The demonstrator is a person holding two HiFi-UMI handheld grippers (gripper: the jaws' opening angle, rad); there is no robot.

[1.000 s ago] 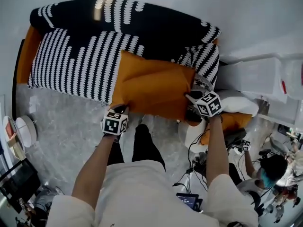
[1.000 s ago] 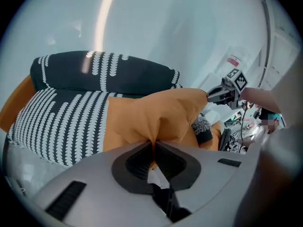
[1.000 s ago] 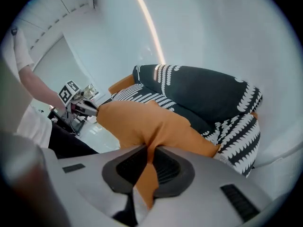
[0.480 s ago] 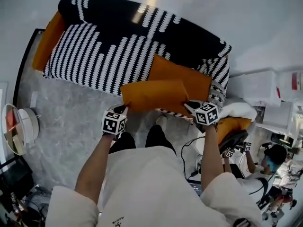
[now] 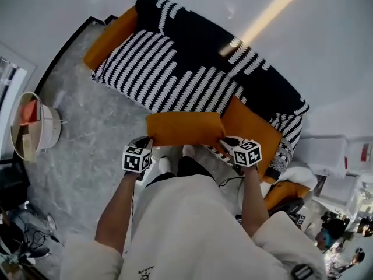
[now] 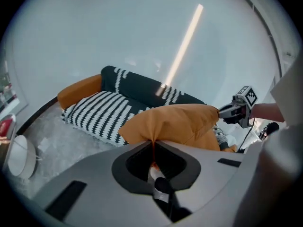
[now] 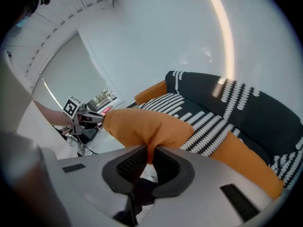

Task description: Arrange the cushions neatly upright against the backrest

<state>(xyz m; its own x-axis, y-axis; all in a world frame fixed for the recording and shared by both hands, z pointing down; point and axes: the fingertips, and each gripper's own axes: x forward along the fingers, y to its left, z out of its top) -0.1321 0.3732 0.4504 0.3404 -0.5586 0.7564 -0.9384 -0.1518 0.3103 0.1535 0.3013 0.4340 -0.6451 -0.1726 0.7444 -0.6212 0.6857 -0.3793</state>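
Orange cushion (image 5: 183,129) now hangs clear of the sofa (image 5: 175,80), lifted off its right end. I have the left gripper (image 5: 148,142) and right gripper (image 5: 224,143) each clamped on a near corner. This uncovers a second cushion (image 5: 250,127); neither stands against the backrest (image 5: 192,34) yet.

Orange cushion (image 5: 183,128); sofa (image 5: 169,80) black with white stripes; floor (image 5: 87,139) grey marbled.

Behind the left gripper (image 5: 147,143) and right gripper (image 5: 225,143), each bearing a black-and-white marker cube (image 5: 135,159), are loose off-white short sleeves (image 5: 81,261). Between them show dark trousers (image 5: 189,167) and white shoes (image 5: 165,165).
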